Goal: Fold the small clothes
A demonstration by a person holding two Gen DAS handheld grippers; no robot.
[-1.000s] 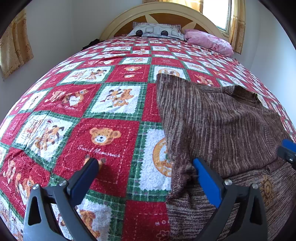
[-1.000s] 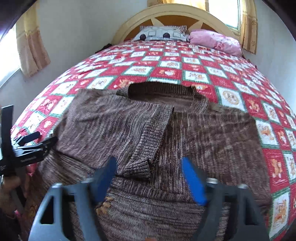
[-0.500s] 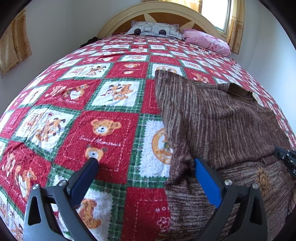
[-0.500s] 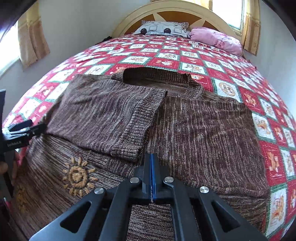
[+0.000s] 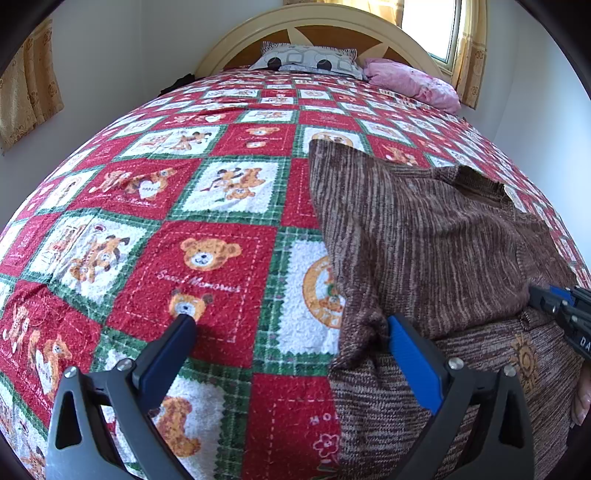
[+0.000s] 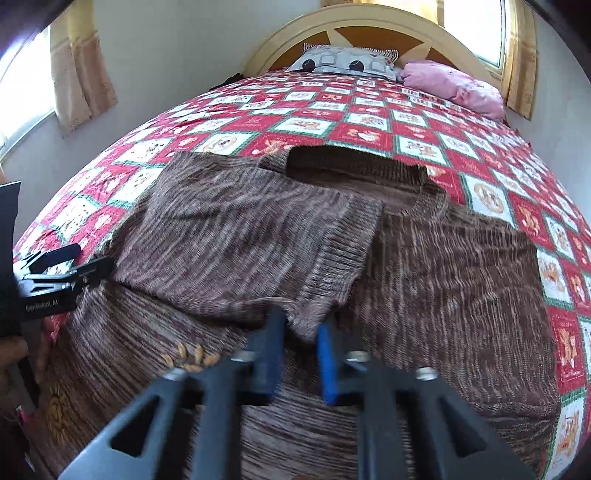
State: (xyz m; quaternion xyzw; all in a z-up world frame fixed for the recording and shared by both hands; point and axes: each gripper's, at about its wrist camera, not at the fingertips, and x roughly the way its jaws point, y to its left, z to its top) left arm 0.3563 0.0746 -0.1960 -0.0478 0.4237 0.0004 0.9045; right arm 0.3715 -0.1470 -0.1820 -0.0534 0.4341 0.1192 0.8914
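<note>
A brown knitted sweater (image 6: 443, 280) lies flat on the quilt, its left sleeve (image 6: 251, 243) folded across the body; it also shows in the left wrist view (image 5: 424, 240). My left gripper (image 5: 291, 332) is open wide, low over the sweater's left edge, one finger over the quilt and one over the knit. My right gripper (image 6: 301, 339) is partly open just at the cuff of the folded sleeve, nothing clamped. The right gripper shows at the left wrist view's right edge (image 5: 561, 306), and the left gripper at the right wrist view's left edge (image 6: 55, 273).
A red and green teddy-bear quilt (image 5: 184, 240) covers the bed. A grey patterned pillow (image 5: 310, 61) and a pink pillow (image 5: 413, 81) lie by the headboard (image 6: 369, 22). Walls, curtains and windows surround the bed.
My right gripper shut half a second ago and has now opened partway, close by the folded sleeve's cuff. My left gripper stays open and has barely moved.
</note>
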